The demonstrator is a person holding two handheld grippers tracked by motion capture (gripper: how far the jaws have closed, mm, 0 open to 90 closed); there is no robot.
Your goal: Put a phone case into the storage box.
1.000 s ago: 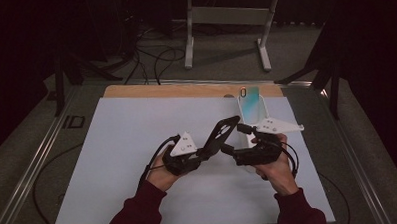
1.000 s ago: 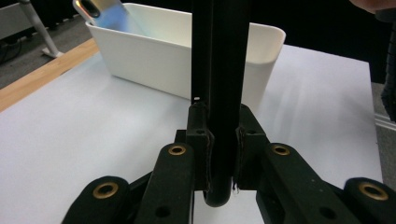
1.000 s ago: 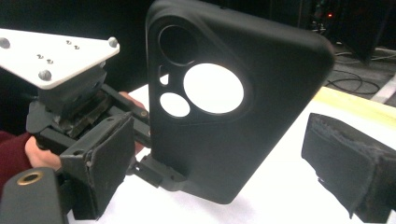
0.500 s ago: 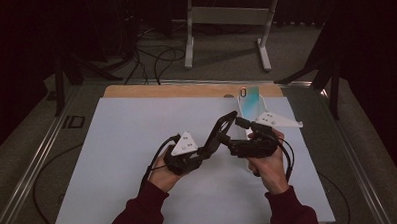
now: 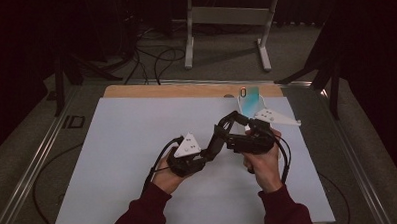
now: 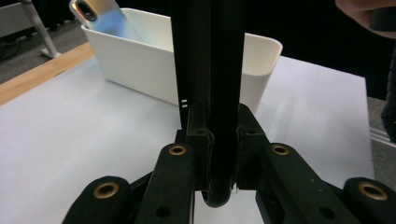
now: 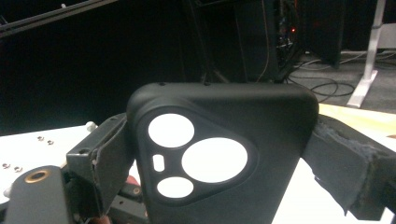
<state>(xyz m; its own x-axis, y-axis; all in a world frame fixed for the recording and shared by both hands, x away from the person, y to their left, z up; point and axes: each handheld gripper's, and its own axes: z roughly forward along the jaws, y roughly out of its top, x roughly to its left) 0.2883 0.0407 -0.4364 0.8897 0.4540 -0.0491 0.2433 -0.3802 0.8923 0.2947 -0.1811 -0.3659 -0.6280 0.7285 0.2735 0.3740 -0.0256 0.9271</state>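
Note:
A black phone case with round camera cut-outs hangs above the white table top, between both grippers. My left gripper is shut on one edge of it; in the left gripper view the case stands edge-on and upright between the pads of that gripper. My right gripper comes in from the right. In the right gripper view the case shows its back, with the pads of that gripper pressed against its two sides.
A white bin stands at the table's far right, also seen behind the case. A shiny phone leans in it. A wooden strip runs along the far edge.
The right hand has swung round below its gripper and shifted slightly left and away. The left gripper has kept still, and the case stays between the two.

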